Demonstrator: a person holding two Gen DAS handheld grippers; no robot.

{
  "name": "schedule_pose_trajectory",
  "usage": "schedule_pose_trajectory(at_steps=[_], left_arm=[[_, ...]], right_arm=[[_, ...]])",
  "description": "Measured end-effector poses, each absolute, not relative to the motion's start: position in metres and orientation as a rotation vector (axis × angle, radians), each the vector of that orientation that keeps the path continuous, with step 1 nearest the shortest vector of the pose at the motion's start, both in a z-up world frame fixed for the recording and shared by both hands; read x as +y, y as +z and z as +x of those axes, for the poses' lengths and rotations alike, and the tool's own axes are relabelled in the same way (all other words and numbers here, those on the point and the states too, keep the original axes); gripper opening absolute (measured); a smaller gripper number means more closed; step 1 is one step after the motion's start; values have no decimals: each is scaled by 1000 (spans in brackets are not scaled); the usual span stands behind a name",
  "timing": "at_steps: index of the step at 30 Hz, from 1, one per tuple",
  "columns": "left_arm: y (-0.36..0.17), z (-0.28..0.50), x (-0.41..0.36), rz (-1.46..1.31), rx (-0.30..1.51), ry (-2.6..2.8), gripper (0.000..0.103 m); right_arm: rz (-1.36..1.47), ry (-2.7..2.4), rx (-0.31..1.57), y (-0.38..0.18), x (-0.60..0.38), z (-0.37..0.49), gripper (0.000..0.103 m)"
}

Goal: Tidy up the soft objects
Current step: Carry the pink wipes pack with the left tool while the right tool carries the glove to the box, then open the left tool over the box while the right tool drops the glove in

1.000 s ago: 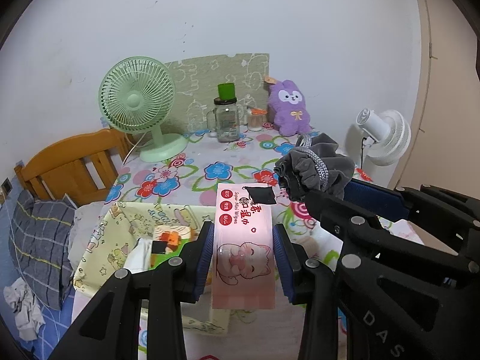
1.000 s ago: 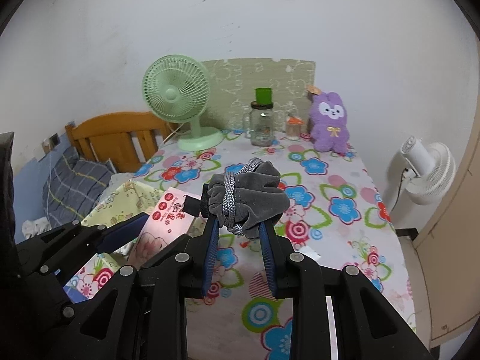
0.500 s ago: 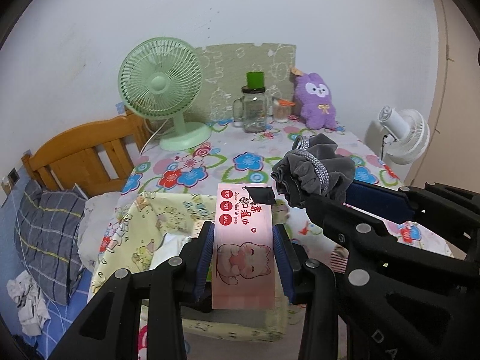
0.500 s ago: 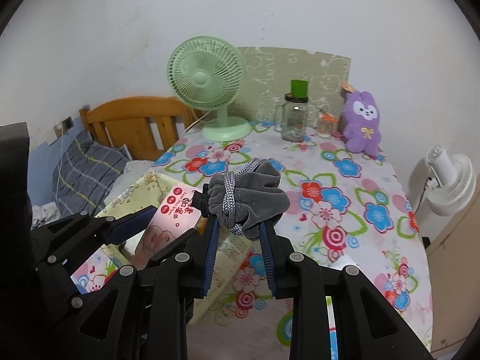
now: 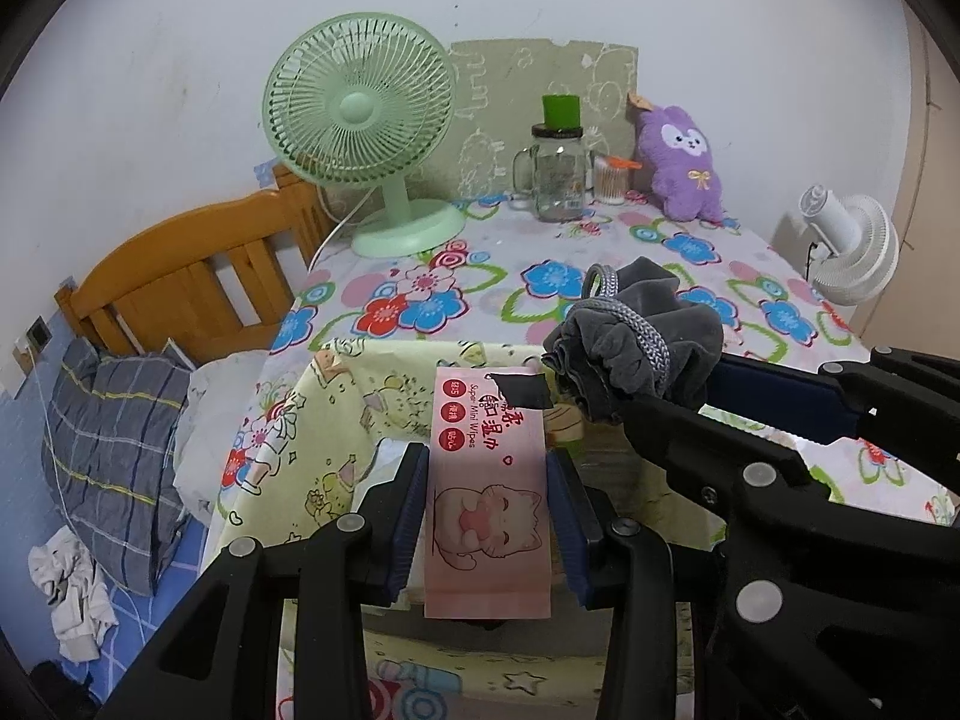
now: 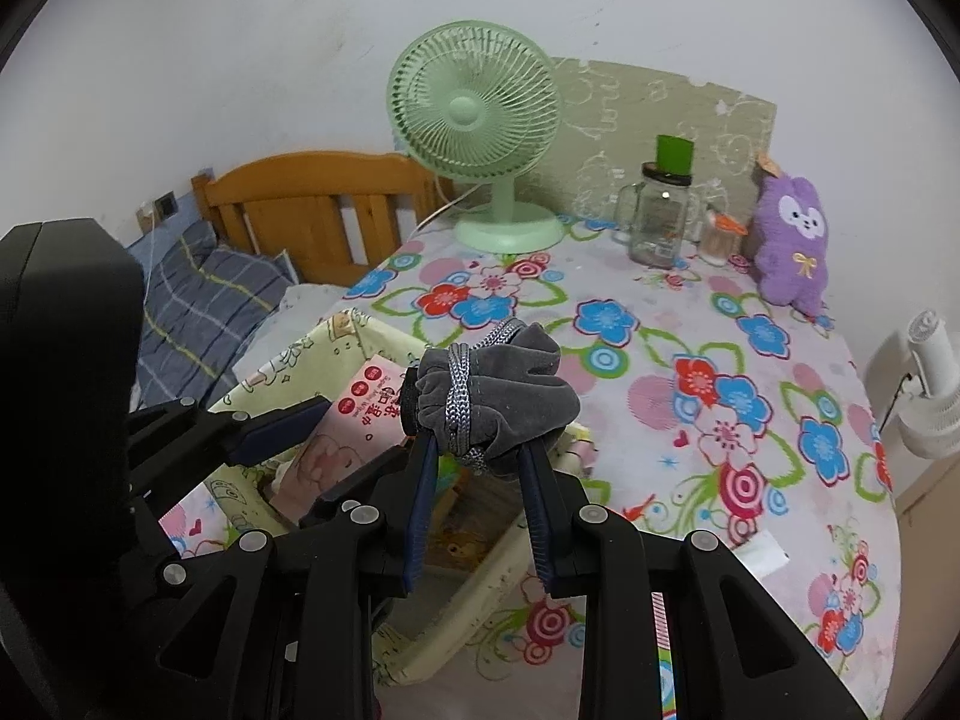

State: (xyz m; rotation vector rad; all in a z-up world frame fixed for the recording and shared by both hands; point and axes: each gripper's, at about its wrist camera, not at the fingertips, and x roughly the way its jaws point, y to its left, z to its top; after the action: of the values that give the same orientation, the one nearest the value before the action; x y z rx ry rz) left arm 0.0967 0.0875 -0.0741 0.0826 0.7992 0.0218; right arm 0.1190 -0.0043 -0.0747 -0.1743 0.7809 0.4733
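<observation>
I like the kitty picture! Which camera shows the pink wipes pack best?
The left wrist view: the pink wipes pack faces the camera, cat drawing plain, clamped in the left gripper. The right wrist view shows only its top part, partly behind the grey pouch.

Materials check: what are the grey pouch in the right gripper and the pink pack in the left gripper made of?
Grey pouch: looks like velvet or similar napped fabric, matte with soft folds, tied by a woven silver-grey cord. Pink pack: looks like thin plastic film, smooth with a slight sheen, printed with a cartoon cat and "Mini Wipes"; a black tab sits near its top. Both look compressible.
</observation>
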Motion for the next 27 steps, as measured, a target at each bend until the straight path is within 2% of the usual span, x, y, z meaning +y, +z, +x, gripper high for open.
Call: schedule_pose_trajectory(at_steps=[3,6,10,14,16,18,20,27], left_arm=[[-80,99,92,95,818,27,43],[-84,98,96,97,835,31,57],[-89,96,99,94,856,31,66],[-91,93,101,97,867,42,69],[-92,92,101,93,870,44,72],[-90,89,101,78,869,34,76],[-88,86,100,76,860,32,78],[-79,76,90,80,833,29,83]], right_arm=[[-187,489,798,-80,2,122,31],[-192,509,817,-86,7,125,31],[-206,537,835,-91,14,124,32],[-236,548,837,-94,18,121,36],[-254,543,830,-94,19,119,42],[-262,531,816,-91,18,117,59],[-255,512,798,-88,14,115,71],[-240,490,767,-78,0,107,80]])
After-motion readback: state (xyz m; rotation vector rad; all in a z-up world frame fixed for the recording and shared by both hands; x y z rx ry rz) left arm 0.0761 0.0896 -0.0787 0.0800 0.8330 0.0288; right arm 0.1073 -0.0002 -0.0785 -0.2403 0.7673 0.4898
